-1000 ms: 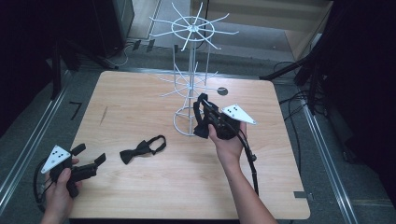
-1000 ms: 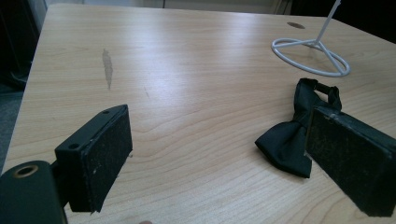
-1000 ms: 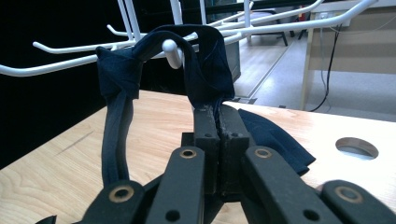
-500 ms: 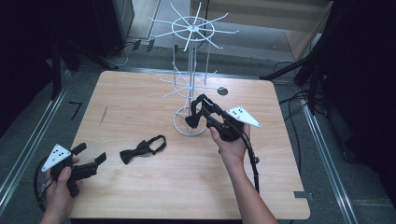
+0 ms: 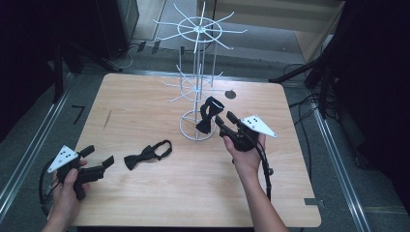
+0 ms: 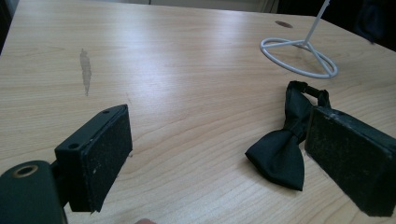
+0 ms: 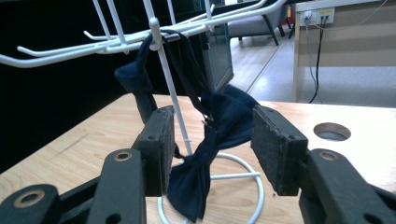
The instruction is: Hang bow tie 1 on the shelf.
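Observation:
A white wire rack (image 5: 196, 34) stands on its ring base (image 5: 188, 133) at the table's far middle. A dark bow tie (image 5: 209, 113) hangs by its strap from a lower hook (image 7: 154, 39). In the right gripper view this bow tie (image 7: 224, 116) dangles between the jaws, and neither pad presses it. My right gripper (image 5: 225, 118) is open just right of it. A second black bow tie (image 5: 145, 155) lies flat on the table. My left gripper (image 5: 100, 155) is open a little to its left. In the left gripper view that tie (image 6: 280, 154) lies by the right jaw.
The wooden table (image 5: 145, 106) has a round hole (image 5: 230, 94) behind the rack. Rack arms (image 5: 174, 87) stick out at two levels. Cables trail from both grippers. Dark floor and metal rails surround the table.
The right gripper has drawn back slightly from the rack, and the bow tie now hangs free on the hook. The left gripper and the tie on the table have not moved.

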### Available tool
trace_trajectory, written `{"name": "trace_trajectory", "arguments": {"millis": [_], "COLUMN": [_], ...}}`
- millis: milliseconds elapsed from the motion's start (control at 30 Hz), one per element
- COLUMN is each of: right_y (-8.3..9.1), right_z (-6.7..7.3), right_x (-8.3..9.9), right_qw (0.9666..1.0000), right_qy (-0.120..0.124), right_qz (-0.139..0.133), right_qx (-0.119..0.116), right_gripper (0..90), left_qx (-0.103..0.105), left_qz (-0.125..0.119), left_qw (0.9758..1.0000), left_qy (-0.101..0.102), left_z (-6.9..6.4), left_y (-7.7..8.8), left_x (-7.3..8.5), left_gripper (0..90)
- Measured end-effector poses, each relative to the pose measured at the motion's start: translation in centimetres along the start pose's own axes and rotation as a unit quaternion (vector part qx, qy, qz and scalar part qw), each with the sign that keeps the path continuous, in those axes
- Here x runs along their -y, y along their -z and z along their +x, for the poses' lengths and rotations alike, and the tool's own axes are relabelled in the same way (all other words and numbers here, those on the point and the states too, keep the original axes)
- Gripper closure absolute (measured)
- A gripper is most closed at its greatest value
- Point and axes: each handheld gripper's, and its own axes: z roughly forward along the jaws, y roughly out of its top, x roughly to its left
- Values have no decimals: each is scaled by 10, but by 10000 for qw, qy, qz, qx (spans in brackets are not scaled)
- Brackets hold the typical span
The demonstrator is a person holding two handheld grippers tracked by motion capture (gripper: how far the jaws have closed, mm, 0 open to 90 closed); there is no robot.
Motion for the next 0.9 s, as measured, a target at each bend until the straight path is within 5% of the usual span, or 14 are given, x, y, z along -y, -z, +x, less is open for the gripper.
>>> {"name": "trace_trajectory", "arguments": {"millis": [267, 500, 900], "right_y": [6, 11, 5], "right_z": [-4, -5, 19], "right_x": [7, 19, 39], "right_qw": [9999, 9997, 9983], "right_qy": [9, -1, 116], "right_qz": [137, 224, 540], "right_qx": [74, 122, -191], "right_gripper": [513, 513, 514], "left_qx": [-6, 32, -13], "left_qz": [-48, 16, 105], "left_qw": [9999, 10000, 9999], "left_qy": [144, 73, 17], "left_z": [3, 1, 2], "left_y": [-6, -6, -9], "left_x": [-2, -2, -2], "left_gripper": [81, 81, 81]}}
